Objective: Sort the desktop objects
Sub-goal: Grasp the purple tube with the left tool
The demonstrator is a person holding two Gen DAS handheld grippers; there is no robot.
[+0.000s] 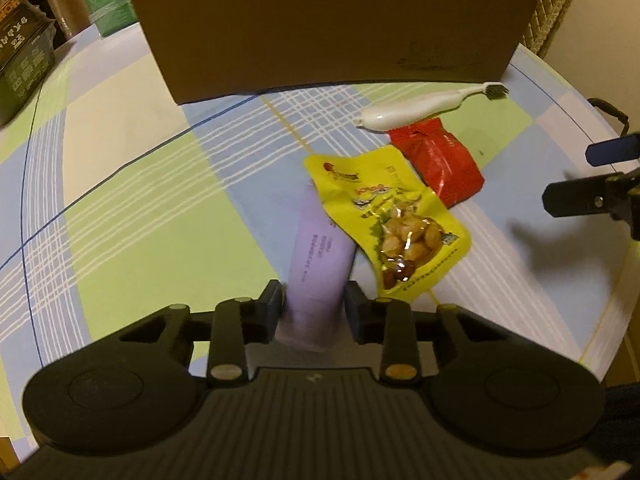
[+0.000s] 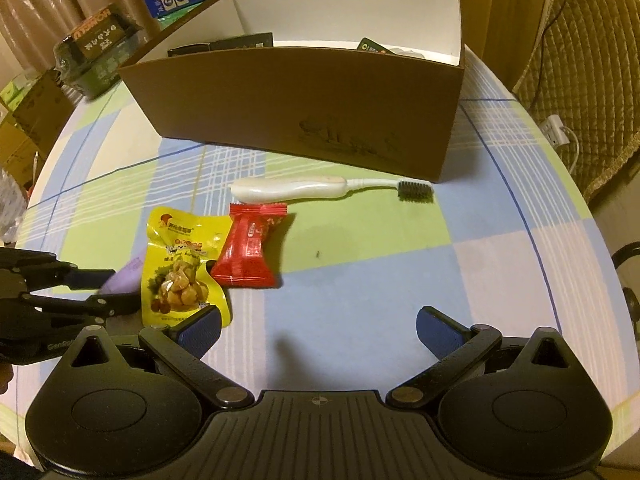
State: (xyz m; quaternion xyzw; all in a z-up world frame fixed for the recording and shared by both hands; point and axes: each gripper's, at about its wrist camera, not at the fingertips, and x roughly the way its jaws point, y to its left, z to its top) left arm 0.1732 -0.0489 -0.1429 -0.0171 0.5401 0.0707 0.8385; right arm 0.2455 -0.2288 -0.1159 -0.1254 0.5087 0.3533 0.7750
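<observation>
Purple tube (image 1: 316, 264) clamped in left gripper (image 1: 313, 304) — under yellow snack pouch (image 1: 394, 216), right gripper (image 2: 318, 330) spread wide — holding nothing

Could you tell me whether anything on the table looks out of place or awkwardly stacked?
Yes: the yellow snack pouch lies askew across the lilac tube that the left gripper grasps, so lifting may drag it.

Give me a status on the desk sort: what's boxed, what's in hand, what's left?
Boxed: a few dark packets already lie inside the cardboard box. In hand: the left hand-held gripper is closed on the purple tube, still on the table and partly under the yellow snack pouch. Left: that pouch, the red packet and the toothbrush. The right hand-held gripper is open and empty.
</observation>
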